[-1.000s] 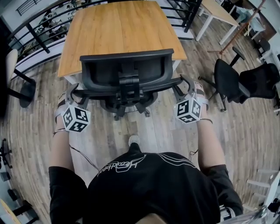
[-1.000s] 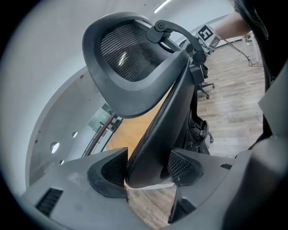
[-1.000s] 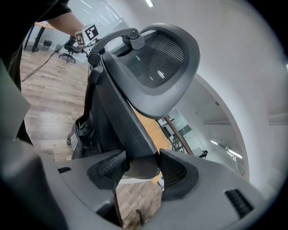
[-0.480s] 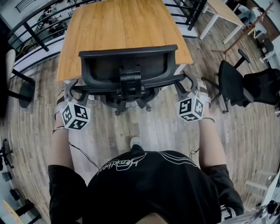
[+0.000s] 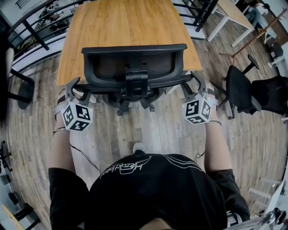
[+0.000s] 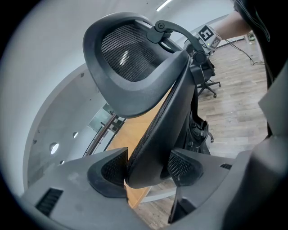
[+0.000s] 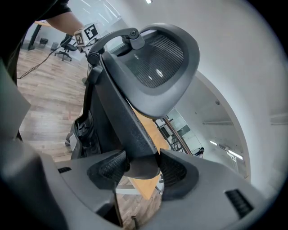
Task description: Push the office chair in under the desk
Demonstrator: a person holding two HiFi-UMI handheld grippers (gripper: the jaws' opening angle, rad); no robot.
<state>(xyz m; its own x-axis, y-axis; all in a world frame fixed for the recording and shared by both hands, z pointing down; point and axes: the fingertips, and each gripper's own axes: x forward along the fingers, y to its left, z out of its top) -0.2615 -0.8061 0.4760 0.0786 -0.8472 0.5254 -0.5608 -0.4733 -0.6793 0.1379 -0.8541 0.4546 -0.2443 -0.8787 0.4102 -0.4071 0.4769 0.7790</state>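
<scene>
A black mesh office chair point(image 5: 134, 63) stands at the near edge of the wooden desk point(image 5: 130, 22), its backrest facing me and its top overlapping the desk edge. My left gripper point(image 5: 74, 89) is shut on the left edge of the backrest frame, and my right gripper point(image 5: 194, 85) is shut on the right edge. In the left gripper view the chair frame point(image 6: 153, 134) fills the gap of the left gripper point(image 6: 148, 168). In the right gripper view the right gripper point(image 7: 143, 168) clamps the frame point(image 7: 121, 117) the same way, under the headrest point(image 7: 157, 63). The seat and wheels are mostly hidden.
A second black office chair point(image 5: 252, 90) stands on the wood floor at the right. A white table point(image 5: 225, 13) is at the far right, a black railing point(image 5: 31, 31) runs behind the desk, and a stool point(image 5: 18, 90) sits at the left. The person's shoe point(image 5: 138, 147) is behind the chair.
The chair has rolled forward toward the desk, with its backrest now overlapping the desk's near edge. Both grippers moved forward with it, still gripping the frame.
</scene>
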